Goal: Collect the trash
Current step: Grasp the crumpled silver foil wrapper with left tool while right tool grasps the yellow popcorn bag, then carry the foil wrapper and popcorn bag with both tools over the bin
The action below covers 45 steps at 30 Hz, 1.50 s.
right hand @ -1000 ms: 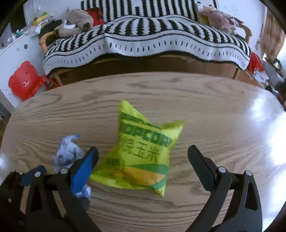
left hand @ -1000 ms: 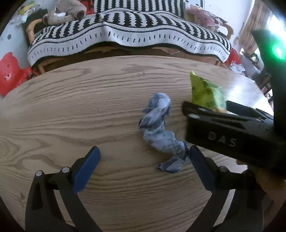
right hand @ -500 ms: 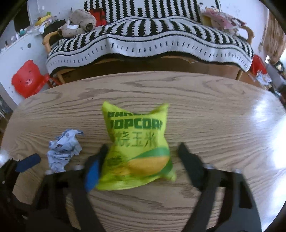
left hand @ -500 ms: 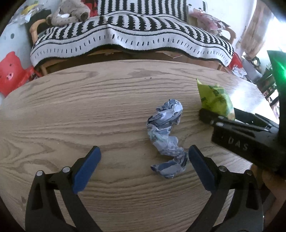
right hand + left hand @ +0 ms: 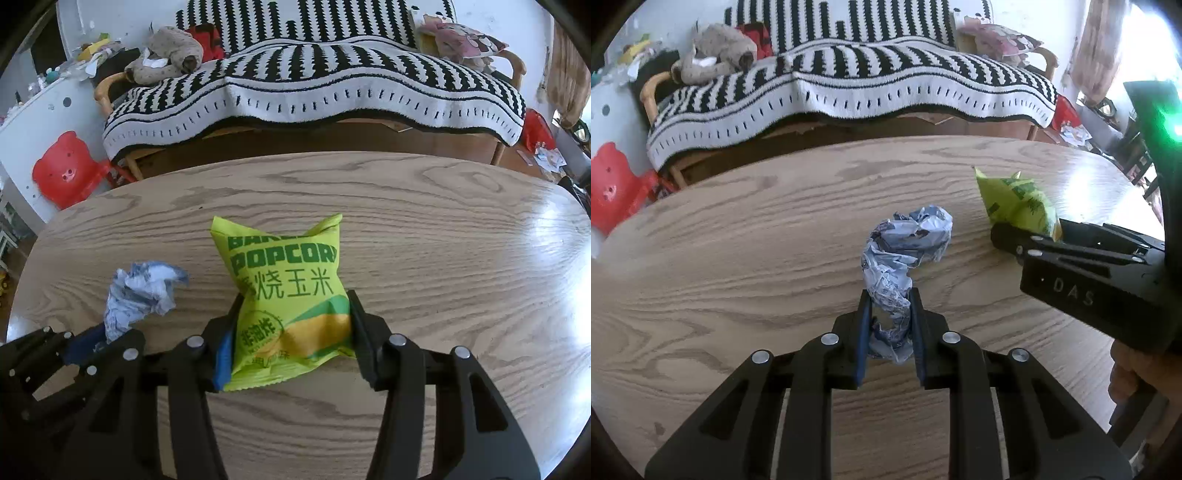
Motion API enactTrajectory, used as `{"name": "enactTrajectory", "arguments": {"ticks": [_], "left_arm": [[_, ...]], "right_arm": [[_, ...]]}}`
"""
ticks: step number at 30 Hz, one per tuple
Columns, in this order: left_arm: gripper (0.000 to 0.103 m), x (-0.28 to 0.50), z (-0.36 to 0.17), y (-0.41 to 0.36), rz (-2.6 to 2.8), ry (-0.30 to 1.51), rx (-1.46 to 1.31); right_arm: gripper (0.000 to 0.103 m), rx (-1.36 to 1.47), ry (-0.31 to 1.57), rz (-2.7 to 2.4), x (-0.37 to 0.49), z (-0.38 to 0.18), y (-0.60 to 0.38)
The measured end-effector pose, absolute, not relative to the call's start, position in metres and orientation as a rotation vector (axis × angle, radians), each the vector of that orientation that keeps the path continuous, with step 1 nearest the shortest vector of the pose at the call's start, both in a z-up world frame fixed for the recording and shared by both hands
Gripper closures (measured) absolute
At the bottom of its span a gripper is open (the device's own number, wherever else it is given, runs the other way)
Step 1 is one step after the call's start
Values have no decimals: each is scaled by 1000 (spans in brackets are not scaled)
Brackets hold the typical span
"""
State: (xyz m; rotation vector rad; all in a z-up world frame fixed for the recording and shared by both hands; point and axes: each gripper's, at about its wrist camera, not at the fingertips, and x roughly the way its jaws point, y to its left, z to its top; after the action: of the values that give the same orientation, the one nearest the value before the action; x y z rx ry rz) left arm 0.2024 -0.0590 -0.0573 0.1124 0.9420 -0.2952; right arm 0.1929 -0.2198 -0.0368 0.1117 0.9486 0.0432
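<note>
Two trash items on the oak-grain table (image 5: pixel 443 229), both in the grasp step. Left gripper (image 5: pixel 888 317): jaws closing on the near end of the crumpled blue-white wrapper (image 5: pixel 905 251); pads appear pressed to it on both sides, rest of the wrapper lies fwd on the wood. Right gripper (image 5: pixel 291 325): jaws closing around the lower half of the yellow-green popcorn bag (image 5: pixel 286 291); both pads sit against the bag's sides, though how firm the hold is can't be read from the wrist view. Bag rests on the table, just right of the wrapper.

Judgement: pick-up not yet done. Next calls for finishing both squeezes, then a straight lift. No bin in view, so drop-off pt unknown.
</note>
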Motion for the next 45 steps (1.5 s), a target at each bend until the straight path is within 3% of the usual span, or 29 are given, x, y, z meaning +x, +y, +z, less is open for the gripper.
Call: {"name": "enactTrajectory", "arguments": {"ticks": [9,18,26,35,45], "left_arm": [[84,153,-6,-65,-332,818,127],[84,8,40,-144,-563,752,187],[84,-135,61,-244,-790,703,297],[84,-214,5,-314,-937,853,361],[84,-219,-133,-354,-878,1171,470]], "right_arm": [[52,163,832,81,139,16,-226],[52,181,677,-79,-47,82,-309],[52,221,644,-267,-210,99,-404],[52,333,682,-372,-342,57,-486],[52,549,1035,-298,-371,-124,-492]]}}
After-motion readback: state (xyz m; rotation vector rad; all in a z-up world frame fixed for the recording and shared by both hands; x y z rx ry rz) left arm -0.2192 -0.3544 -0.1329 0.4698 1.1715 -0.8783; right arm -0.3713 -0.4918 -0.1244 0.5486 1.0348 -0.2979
